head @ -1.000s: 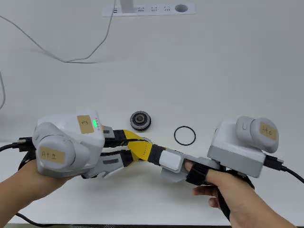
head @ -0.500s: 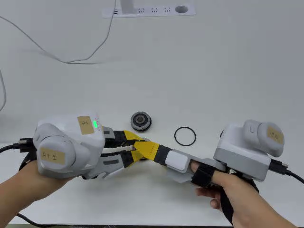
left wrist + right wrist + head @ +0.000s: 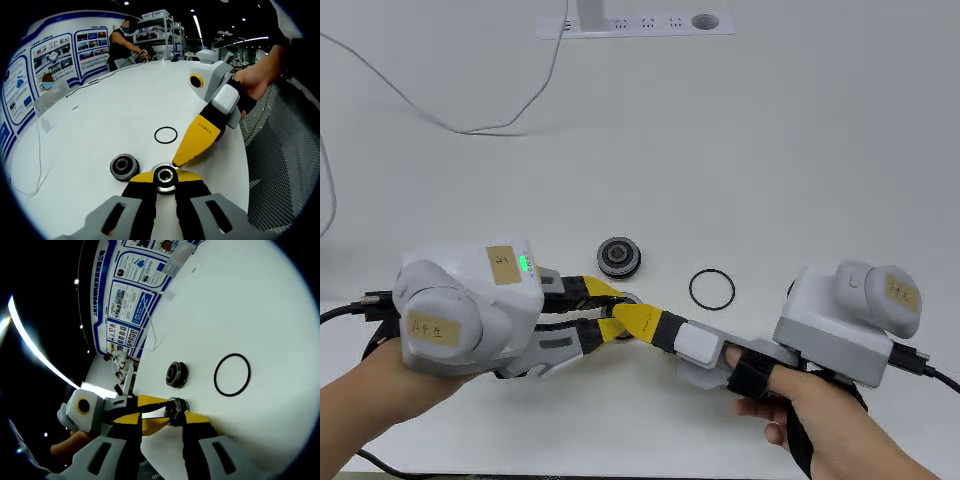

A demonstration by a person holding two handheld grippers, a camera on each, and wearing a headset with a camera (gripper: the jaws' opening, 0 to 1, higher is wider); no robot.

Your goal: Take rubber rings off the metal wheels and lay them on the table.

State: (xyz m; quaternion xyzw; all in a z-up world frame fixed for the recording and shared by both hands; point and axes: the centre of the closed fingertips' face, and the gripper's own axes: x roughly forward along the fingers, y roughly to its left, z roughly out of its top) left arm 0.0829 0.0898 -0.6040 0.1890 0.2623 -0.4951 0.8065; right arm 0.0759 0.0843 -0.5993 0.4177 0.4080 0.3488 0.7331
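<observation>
left gripper (image 3: pixel 165 176) grips wheel (image 3: pixel 165 180); right gripper (image 3: pixel 176 161) touches it.

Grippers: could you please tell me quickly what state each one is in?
Left gripper: shut on a metal wheel.
Right gripper: tips at that wheel; grip cannot be told.

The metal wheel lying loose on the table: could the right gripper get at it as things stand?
Probably, though not at once. The loose wheel sits on bare table just beyond the right gripper, nothing between, but its fingers are at the held wheel clamped in the left gripper.
</observation>
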